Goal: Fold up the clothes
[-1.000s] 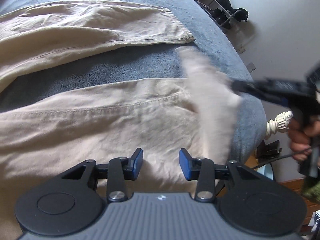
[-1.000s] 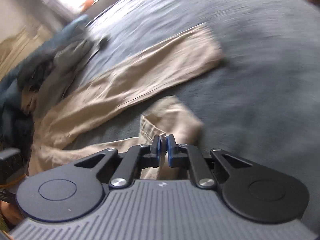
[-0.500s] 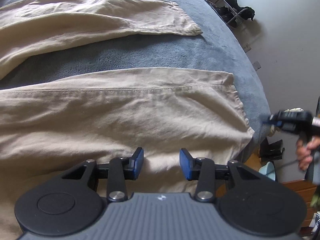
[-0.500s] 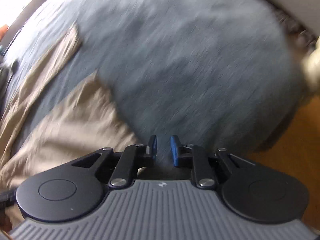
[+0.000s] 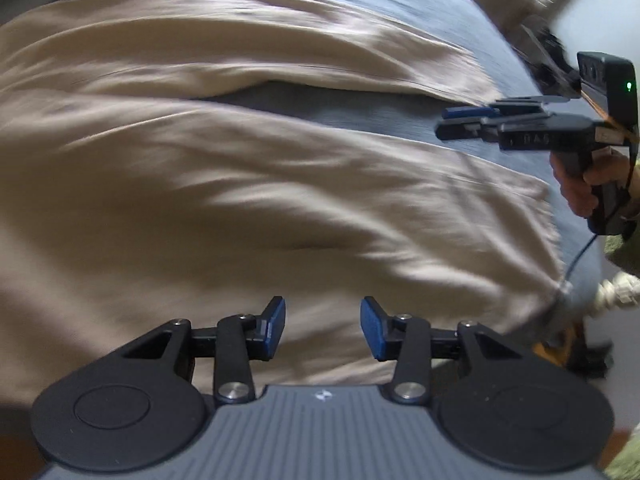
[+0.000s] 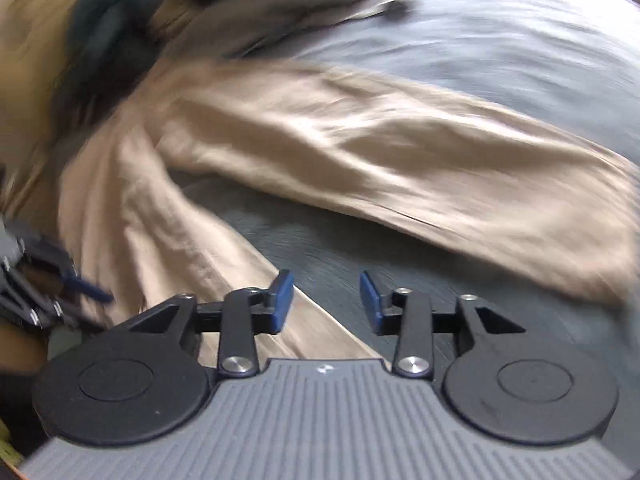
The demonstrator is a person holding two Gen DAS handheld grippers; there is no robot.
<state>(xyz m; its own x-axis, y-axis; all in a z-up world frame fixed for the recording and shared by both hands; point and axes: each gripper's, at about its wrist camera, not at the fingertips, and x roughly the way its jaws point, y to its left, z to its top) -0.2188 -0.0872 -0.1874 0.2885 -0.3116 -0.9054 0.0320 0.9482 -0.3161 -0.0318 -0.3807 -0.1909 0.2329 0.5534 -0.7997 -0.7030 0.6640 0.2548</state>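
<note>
Beige cotton trousers (image 5: 248, 184) spread flat over a grey-blue bedspread (image 5: 400, 116), two legs fanning apart with a wedge of bedding showing between them. Nearer leg wide and creased under the left gripper (image 5: 323, 328), its hem (image 5: 544, 216) reaching close to the bed's right edge. Left gripper hovering above that leg, jaws apart, blue pads (image 5: 276, 322) clear of the cloth, nothing between them.

Right gripper (image 5: 460, 120) seen from the left wrist view at the far right, over the gap between the two legs, held by a hand (image 5: 580, 184) wrapped round its black grip. From its own camera, right gripper (image 6: 326, 300) poised over the strip of bedspread (image 6: 520, 60) between the legs, jaws opening, nothing between them, inner edge of the nearer leg (image 6: 168, 232) running just beneath the left pad. Farther leg (image 6: 400, 152) lying diagonally across the upper middle.

Dark heap of other clothes (image 6: 120, 28) blurred at the upper left of the bed. Left gripper (image 6: 86, 289) visible at that view's left edge, blurred.
</note>
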